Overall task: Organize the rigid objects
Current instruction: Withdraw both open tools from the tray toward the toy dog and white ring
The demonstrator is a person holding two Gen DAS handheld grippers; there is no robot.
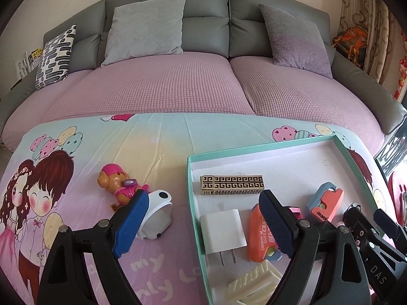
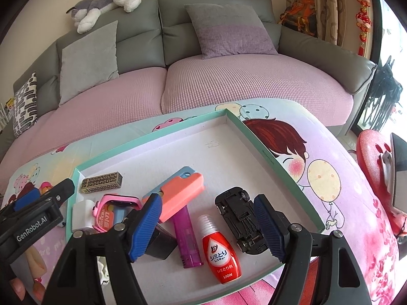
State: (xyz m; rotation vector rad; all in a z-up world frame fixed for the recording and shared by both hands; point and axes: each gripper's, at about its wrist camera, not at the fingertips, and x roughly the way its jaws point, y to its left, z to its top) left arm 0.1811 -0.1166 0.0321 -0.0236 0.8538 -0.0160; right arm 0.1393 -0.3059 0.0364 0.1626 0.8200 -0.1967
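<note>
A teal-rimmed white tray (image 1: 254,150) lies on the cartoon cloth. In it are a gold patterned box (image 1: 231,185), a white charger (image 1: 223,231), an orange carrot knife (image 1: 262,236), a coral and blue cutter (image 2: 178,193), a pink watch (image 2: 117,206), a purple lighter (image 2: 187,236), a red bottle (image 2: 221,256) and an upturned black toy car (image 2: 241,218). My left gripper (image 1: 203,223) is open, straddling the tray's left rim above the charger. A pink dog toy (image 1: 119,185) and a white gadget (image 1: 159,213) lie outside, by its left finger. My right gripper (image 2: 207,228) is open over the lighter, bottle and car.
A grey sofa (image 1: 203,25) with pink seat covers and cushions stands behind the table. A plush dog (image 2: 106,2) lies on its back. A cream slotted piece (image 1: 254,284) sits at the tray's near edge. A red stool (image 2: 374,178) stands to the right.
</note>
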